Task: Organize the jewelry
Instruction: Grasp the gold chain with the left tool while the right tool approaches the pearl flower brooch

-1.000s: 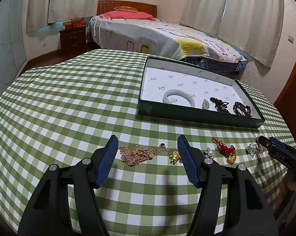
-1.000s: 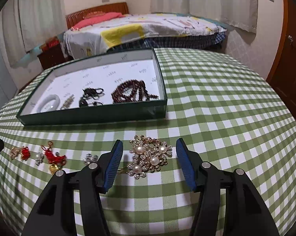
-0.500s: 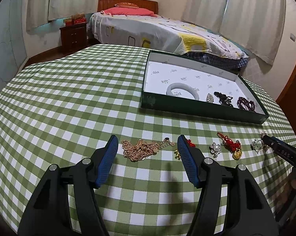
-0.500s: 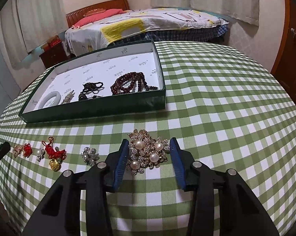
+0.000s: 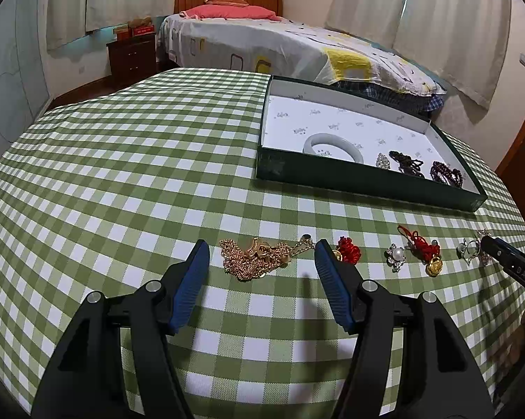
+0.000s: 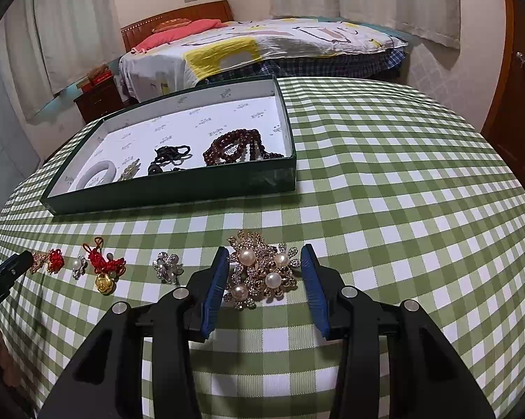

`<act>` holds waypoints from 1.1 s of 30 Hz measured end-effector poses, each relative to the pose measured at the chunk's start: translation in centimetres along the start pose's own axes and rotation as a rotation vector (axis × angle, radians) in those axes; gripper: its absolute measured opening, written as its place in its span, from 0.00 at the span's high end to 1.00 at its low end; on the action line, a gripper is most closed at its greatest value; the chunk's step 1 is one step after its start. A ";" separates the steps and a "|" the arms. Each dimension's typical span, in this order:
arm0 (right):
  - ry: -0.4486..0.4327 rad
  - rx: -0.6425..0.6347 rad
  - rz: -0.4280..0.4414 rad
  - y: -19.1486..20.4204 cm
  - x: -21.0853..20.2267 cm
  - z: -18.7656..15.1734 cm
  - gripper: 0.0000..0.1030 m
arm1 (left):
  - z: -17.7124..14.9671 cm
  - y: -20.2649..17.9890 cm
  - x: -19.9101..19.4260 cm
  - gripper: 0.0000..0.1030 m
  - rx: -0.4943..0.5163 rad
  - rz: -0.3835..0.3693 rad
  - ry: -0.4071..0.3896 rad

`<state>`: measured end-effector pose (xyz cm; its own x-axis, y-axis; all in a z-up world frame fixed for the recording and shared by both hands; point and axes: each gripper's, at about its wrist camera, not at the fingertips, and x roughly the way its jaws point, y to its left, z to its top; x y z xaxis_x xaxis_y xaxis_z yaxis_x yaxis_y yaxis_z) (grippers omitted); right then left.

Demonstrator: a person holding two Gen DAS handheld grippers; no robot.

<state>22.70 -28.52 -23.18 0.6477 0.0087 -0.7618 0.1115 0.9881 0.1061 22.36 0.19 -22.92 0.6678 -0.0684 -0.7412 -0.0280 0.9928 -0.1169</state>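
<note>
**Brooch bracketed, grip not yet made**

Brooch lying flat on the checked tablecloth, squarely between the parted blue pads of the right gripper, neither pad clearly touching. Lumpy, spiky cluster of gold petals, rhinestones and four pearls. Could squirt sideways or tilt out if squeezed on a pearl. Might snag the cloth on lifting. Left gripper also gaping, straddling a heaped gold chain; loose links likely to slip or trail. Green tray waiting beyond, already holding a bangle and beads.
</note>
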 end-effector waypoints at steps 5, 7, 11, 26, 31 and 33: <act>0.003 -0.001 0.009 0.1 -0.1 0.0 0.59 | 0.0 0.2 0.6 0.41 -0.004 0.000 0.023; 0.003 -0.003 0.013 0.2 -0.1 0.0 0.59 | 0.1 0.5 1.0 0.41 -0.013 -0.001 0.044; 0.006 -0.003 0.018 0.2 0.1 0.0 0.59 | 0.7 0.6 1.7 0.42 -0.006 -0.005 0.060; 0.003 -0.001 0.034 0.4 0.3 0.0 0.59 | 0.2 0.7 1.2 0.82 0.035 -0.048 0.054; -0.004 -0.002 0.038 0.5 0.1 -0.1 0.59 | 0.0 0.7 0.5 0.85 0.042 -0.071 0.033; -0.009 -0.003 0.041 0.5 0.0 -0.2 0.59 | 0.1 0.6 0.3 0.85 0.043 -0.077 0.022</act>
<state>22.61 -27.96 -23.21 0.6582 0.0477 -0.7514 0.0829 0.9873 0.1353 22.58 0.74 -23.11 0.6502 -0.1461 -0.7455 0.0551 0.9878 -0.1456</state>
